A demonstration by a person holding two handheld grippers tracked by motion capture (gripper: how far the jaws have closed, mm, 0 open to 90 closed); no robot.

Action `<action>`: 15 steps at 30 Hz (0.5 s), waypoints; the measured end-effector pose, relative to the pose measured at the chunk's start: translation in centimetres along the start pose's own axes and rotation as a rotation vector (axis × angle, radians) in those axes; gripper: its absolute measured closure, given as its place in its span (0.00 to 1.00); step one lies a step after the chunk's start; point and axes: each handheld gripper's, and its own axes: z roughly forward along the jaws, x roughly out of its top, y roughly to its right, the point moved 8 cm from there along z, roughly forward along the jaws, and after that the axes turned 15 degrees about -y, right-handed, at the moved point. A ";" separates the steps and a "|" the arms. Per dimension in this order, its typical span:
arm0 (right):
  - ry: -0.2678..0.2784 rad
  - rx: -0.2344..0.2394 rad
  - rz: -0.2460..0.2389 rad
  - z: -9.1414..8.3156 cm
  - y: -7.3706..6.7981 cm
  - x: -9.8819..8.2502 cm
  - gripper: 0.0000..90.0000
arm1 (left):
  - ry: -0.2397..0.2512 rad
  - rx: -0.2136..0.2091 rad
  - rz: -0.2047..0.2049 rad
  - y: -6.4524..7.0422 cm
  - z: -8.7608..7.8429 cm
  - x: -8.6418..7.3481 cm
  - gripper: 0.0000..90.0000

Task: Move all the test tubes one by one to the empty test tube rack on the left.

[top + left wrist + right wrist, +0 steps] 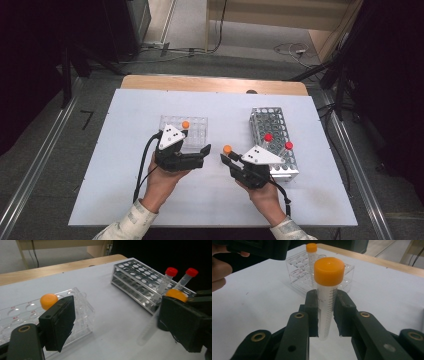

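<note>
Right gripper (325,315) is clamping an orange-capped tube (327,290) upright between its pads, carrying it from the metal rack (272,135) toward the clear plastic rack (192,131); this is judged the transfer step. Left gripper (192,157) is resting beside the clear rack with jaws spread, nothing between them; another orange-capped tube (185,125) is already standing there. Next move calls for lining the tube over a free well, lowering straight.

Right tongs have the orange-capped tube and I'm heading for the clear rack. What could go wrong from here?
The right tongs pinch the orange-capped tube on its smooth wall below the cap; it may slip or tilt. The open left tongs sit beside the clear rack, crowding the approach. The rack's standing tube could get knocked.
</note>
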 end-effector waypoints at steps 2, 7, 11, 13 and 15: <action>-0.006 0.012 0.000 0.7 -0.3 0.3 0.80 | -0.002 -0.013 0.008 0.5 0.0 0.0 0.17; -0.017 0.029 -0.020 1.7 -1.4 0.8 0.80 | -0.015 -0.027 0.029 1.5 0.3 -0.2 0.19; -0.020 0.038 -0.035 2.2 -2.2 1.0 0.80 | -0.027 -0.035 0.045 1.9 0.7 -0.5 0.26; -0.018 0.044 -0.034 2.3 -2.5 1.2 0.80 | -0.030 -0.042 0.051 2.0 0.8 -0.6 0.32; -0.017 0.048 -0.041 2.4 -2.9 1.4 0.80 | -0.031 -0.045 0.057 1.9 0.9 -0.7 0.39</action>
